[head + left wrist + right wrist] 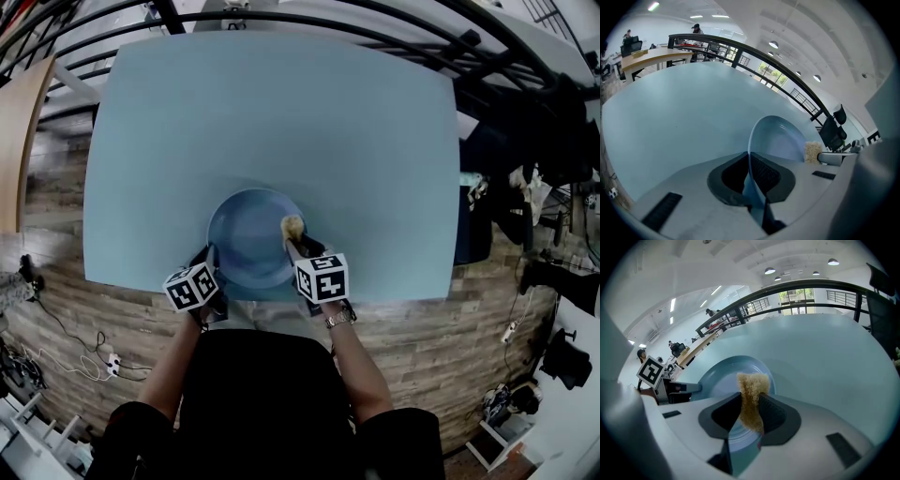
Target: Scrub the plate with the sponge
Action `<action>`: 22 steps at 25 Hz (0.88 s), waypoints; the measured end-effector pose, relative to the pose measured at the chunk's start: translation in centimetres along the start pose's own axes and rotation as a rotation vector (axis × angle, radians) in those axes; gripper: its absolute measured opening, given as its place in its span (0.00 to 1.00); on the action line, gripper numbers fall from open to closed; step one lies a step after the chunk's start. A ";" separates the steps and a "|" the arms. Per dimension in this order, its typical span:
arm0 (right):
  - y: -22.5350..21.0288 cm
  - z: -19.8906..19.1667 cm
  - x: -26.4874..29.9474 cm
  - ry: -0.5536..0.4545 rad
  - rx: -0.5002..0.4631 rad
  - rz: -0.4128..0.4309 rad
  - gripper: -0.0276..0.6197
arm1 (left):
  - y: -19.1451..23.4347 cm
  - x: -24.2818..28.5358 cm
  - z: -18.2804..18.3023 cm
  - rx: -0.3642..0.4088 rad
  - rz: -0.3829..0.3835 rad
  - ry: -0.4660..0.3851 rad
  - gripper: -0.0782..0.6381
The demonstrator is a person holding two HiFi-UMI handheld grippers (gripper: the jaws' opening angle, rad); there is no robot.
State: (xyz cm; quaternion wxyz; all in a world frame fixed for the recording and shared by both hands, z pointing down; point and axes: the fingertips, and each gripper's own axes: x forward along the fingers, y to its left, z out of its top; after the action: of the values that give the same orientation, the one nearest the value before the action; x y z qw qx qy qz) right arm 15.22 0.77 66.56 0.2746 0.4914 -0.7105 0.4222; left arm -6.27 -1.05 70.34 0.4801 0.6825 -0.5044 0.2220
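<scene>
Head view: a blue plate [246, 239] is seen lying near the front edge of the light blue table [281, 112], directly ahead of the person [262, 403]. The plate's left rim is gripped by the left gripper [209, 255]. In the left gripper view the thin rim is seen edge-on, running between the two dark fingers [766, 174], which are closed narrowly on it. The rest of the plate extends forward beyond the fingertips.

A tan sponge [292, 226] is held by the right gripper [298, 244] at the plate's right side. In the right gripper view the sponge is seen pinched between that gripper's fingers, squeezed thin where it is clamped. Its fluffy free end sticks out past the fingertips over the plate's inner surface, near the rim. Whether the sponge presses on the plate cannot be told.
</scene>
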 end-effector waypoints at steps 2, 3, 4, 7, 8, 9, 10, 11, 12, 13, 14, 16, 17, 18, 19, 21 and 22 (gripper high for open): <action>-0.4 0.4 0.1 -0.003 0.003 -0.002 0.22 | 0.0 0.0 0.0 0.017 -0.001 0.009 0.12; -0.5 0.7 0.2 -0.003 0.003 -0.002 0.22 | 0.0 0.0 0.0 0.025 -0.003 0.013 0.12; -0.6 0.9 0.3 -0.003 0.001 -0.001 0.22 | 0.0 0.1 0.0 0.032 -0.006 0.016 0.12; -0.5 1.4 0.7 0.003 -0.015 0.002 0.22 | 0.1 0.0 0.2 0.041 -0.012 0.023 0.12; -0.4 1.5 0.8 0.004 -0.019 0.003 0.22 | 0.1 0.0 0.2 0.043 -0.012 0.025 0.12; -0.4 1.6 1.0 0.006 -0.019 0.003 0.22 | 0.1 0.0 0.2 0.045 -0.012 0.026 0.12; -0.3 1.7 1.2 0.006 -0.019 0.004 0.22 | 0.1 0.1 0.3 0.049 -0.012 0.027 0.12; -0.3 1.9 1.4 0.006 -0.018 0.006 0.22 | 0.1 0.2 0.3 0.056 -0.012 0.029 0.12; -0.3 2.0 1.6 0.006 -0.018 0.007 0.22 | 0.2 0.2 0.4 0.065 -0.011 0.029 0.12; -0.2 2.2 1.7 0.006 -0.019 0.009 0.22 | 0.2 0.2 0.5 0.072 -0.011 0.029 0.12; -0.1 2.3 1.9 0.006 -0.020 0.011 0.22 | 0.2 0.2 0.5 0.075 -0.011 0.030 0.12; 0.1 2.6 2.2 0.005 -0.021 0.015 0.22 | 0.3 0.2 0.5 0.077 -0.014 0.031 0.12; 0.2 2.7 2.4 0.002 -0.019 0.018 0.22 | 0.3 0.1 0.5 0.077 -0.016 0.032 0.12; 0.4 2.9 2.5 -0.001 -0.016 0.022 0.22 | 0.4 0.1 0.6 0.076 -0.017 0.033 0.12; 0.6 3.1 2.7 -0.005 -0.011 0.026 0.22 | 0.4 0.1 0.6 0.075 -0.018 0.034 0.12; 0.8 3.5 3.0 -0.012 0.001 0.035 0.22 | 0.4 0.1 0.8 0.071 -0.019 0.034 0.12; 0.9 3.7 3.1 -0.015 0.005 0.038 0.22 | 0.4 0.2 0.8 0.070 -0.019 0.034 0.12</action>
State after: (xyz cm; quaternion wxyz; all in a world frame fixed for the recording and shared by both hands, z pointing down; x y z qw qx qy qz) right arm 13.35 -3.72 66.96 0.2600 0.4819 -0.7206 0.4254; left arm -6.70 -1.84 70.27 0.4666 0.6996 -0.4817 0.2464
